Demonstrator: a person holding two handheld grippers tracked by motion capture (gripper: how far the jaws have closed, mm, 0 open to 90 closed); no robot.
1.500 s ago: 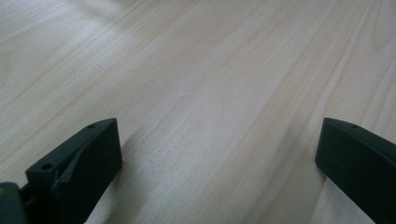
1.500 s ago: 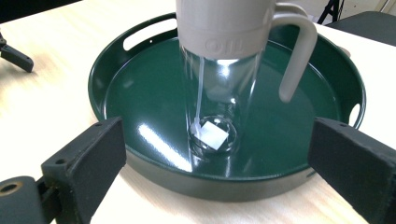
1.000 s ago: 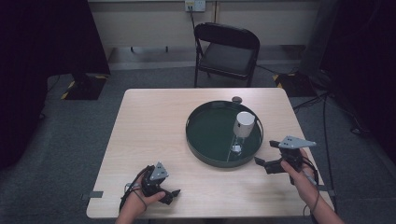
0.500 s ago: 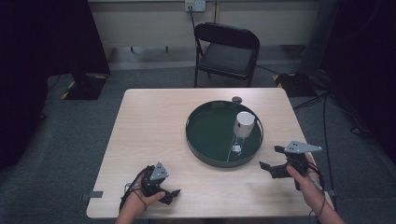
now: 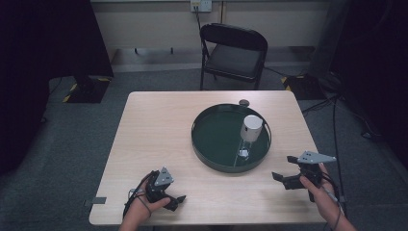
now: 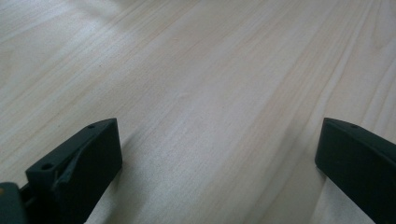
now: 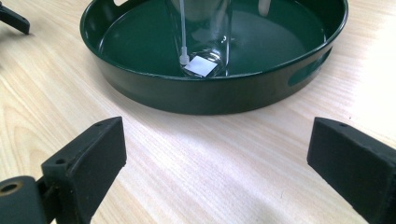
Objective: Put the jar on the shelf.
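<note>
- High view looks forward and down over the whole table [image 5: 144,125].
- Left gripper view skims bare tabletop, close.
- Right gripper view faces the tray [image 7: 210,95] nearby, shared with the high view.

**Lighting and picture quality: uneven, usable**

High view: table [image 5: 159,144] evenly lit from above; surroundings fall to near-black at both sides. Image soft, slightly grainy. Gripper views: wood bright, pale glare toward upper right corners. Soft shadows lie beneath the jaws. Tray [image 7: 210,95] rim carries mild sheen. Near jaws slightly blurred.
</note>
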